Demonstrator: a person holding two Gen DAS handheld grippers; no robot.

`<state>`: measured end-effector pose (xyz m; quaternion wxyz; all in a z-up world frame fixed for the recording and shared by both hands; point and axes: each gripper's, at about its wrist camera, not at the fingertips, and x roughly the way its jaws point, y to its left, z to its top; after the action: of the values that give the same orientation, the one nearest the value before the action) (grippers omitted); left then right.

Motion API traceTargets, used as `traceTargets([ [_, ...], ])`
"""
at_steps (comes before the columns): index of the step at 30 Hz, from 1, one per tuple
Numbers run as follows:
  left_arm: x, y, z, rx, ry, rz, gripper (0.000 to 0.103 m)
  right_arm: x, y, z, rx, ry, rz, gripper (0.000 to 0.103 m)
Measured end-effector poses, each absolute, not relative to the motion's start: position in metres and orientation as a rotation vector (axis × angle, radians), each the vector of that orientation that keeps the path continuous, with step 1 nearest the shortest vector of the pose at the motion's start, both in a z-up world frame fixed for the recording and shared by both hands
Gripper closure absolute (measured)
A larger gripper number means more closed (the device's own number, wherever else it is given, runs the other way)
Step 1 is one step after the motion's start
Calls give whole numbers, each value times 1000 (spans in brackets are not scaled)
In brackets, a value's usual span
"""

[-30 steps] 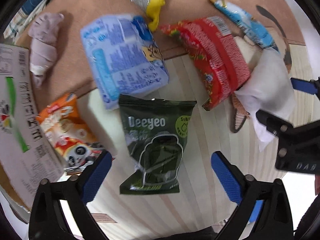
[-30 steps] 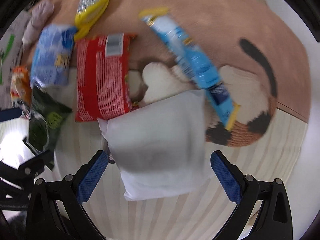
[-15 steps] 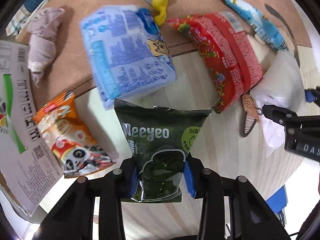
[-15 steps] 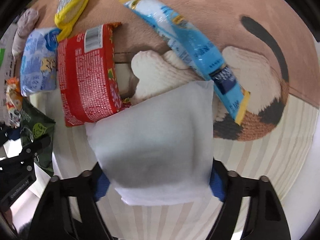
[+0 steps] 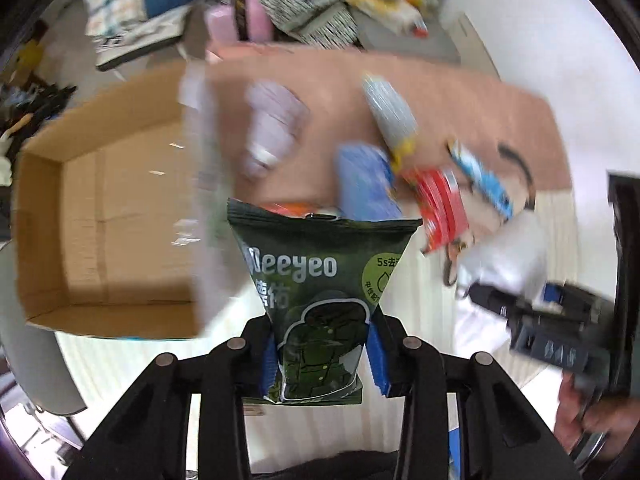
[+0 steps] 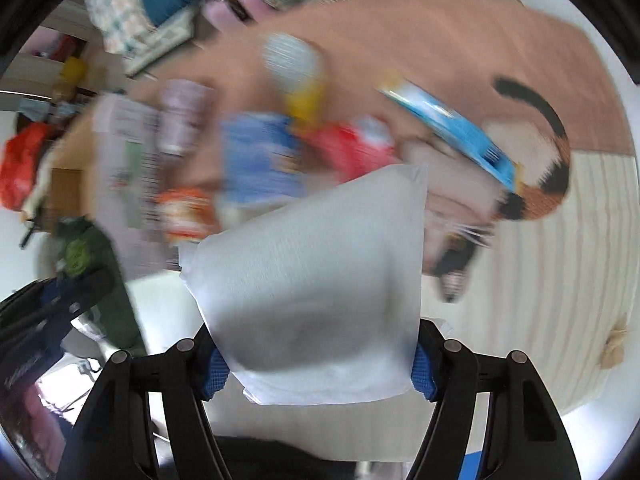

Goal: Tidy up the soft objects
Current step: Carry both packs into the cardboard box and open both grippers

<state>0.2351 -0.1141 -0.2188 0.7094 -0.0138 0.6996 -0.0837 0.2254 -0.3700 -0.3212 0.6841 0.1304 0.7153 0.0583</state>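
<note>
The dark green glossy "Deeyeo" wipes pouch [image 5: 320,300] is hanging lifted off the desk, pinched at its lower part between the blue pads of the left tool [image 5: 324,356], which is closing narrowly on it. The plain white soft pack [image 6: 320,284] is being held the same way, clear of the surface, in the right tool [image 6: 316,364], whose jaws are standing wider apart and pressing its two lower edges. The open brown cardboard box [image 5: 108,216] is sitting to the left of the green pouch and is showing a bare bottom as far as the left wrist view reaches, so judging by that nothing is yet packed and these two are the first items in transit. Still lying on the tan cat-pattern mat [image 6: 480,40], all motion-blurred: a light blue rectangular pack [image 6: 260,160], a red crinkled snack bag [image 6: 352,148], a long blue-and-white sachet [image 6: 452,132], a silver-and-yellow pouch [image 6: 300,76], an orange snack packet [image 6: 184,216] and a pale mauve rolled cloth [image 6: 180,116]. Most of the sorting is therefore remaining.
</note>
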Motion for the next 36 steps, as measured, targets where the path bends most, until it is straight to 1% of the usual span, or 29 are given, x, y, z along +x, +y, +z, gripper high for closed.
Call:
traceTargets([
  [1, 241, -100, -207, -47, 1542, -176, 69, 224, -346, -315, 299, 1577, 147, 30],
  [3, 253, -67, -190, -76, 1527, -147, 69, 240, -290, -278, 311, 1512, 198, 30],
  [7, 276, 14, -178, -107, 1518, -61, 69, 255, -210, -239, 315, 1455, 241, 30],
  [13, 332, 104, -207, -219, 1596, -21, 69, 311, -80, -254, 272, 1492, 235, 30],
  [14, 340, 112, -215, -230, 1612, -22, 69, 319, -58, -254, 253, 1505, 227, 30],
  [16, 356, 130, -232, -275, 1649, -30, 69, 336, -23, -273, 227, 1537, 206, 30],
  [17, 363, 137, -243, -299, 1669, -39, 69, 340, -13, -270, 228, 1545, 204, 30],
  [18, 370, 142, -251, -321, 1689, -57, 69, 349, 0, -284, 235, 1566, 196, 30],
  [20, 380, 149, -276, -368, 1744, -83, 69, 361, 13, -302, 234, 1586, 178, 30],
  [24, 395, 156, -312, -389, 1824, -115, 69, 385, 25, -341, 191, 1610, 125, 30],
  [28, 402, 150, -340, -405, 1876, -159, 69, 397, 27, -366, 162, 1629, 93, 30],
  [36, 408, 137, -356, -349, 1891, -202, 68, 406, 23, -392, 136, 1650, 69, 28],
])
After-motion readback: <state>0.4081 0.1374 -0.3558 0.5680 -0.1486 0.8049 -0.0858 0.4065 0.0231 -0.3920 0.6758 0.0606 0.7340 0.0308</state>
